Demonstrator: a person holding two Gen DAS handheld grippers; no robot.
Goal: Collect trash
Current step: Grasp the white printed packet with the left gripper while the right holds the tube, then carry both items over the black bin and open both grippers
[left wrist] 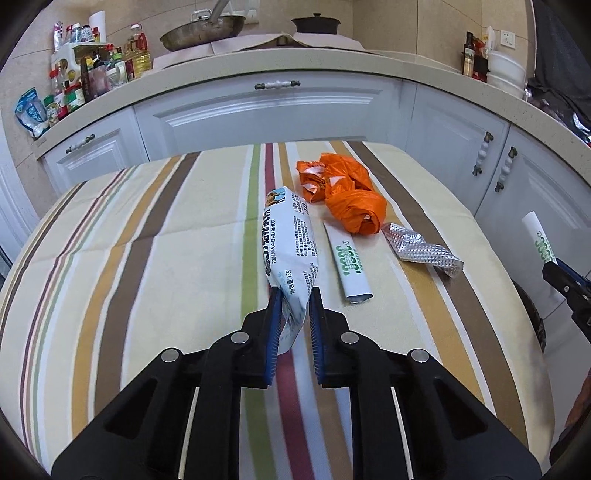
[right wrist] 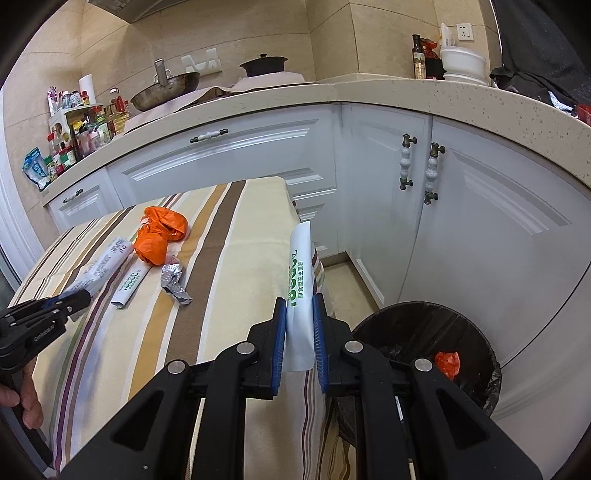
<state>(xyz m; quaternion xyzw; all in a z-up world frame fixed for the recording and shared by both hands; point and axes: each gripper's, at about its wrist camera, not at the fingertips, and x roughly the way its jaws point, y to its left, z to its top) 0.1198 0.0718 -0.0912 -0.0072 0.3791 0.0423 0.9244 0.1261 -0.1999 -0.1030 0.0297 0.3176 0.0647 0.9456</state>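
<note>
My left gripper (left wrist: 294,295) is shut on a white and blue milk powder packet (left wrist: 290,243) and holds it over the striped table (left wrist: 147,240). My right gripper (right wrist: 300,301) is shut on a white sachet with green print (right wrist: 300,273), held past the table's right edge near a dark trash bin (right wrist: 424,332). On the table lie an orange plastic bag (left wrist: 343,188), another white sachet (left wrist: 351,264) and a crumpled foil blister pack (left wrist: 421,249). The left gripper (right wrist: 79,295) also shows in the right wrist view with its packet (right wrist: 107,264).
The bin stands on the floor right of the table and holds a scrap of orange plastic (right wrist: 447,363). White cabinets (left wrist: 277,114) and a counter with a wok (left wrist: 203,31), a pot (left wrist: 316,24) and bottles (left wrist: 85,70) run behind.
</note>
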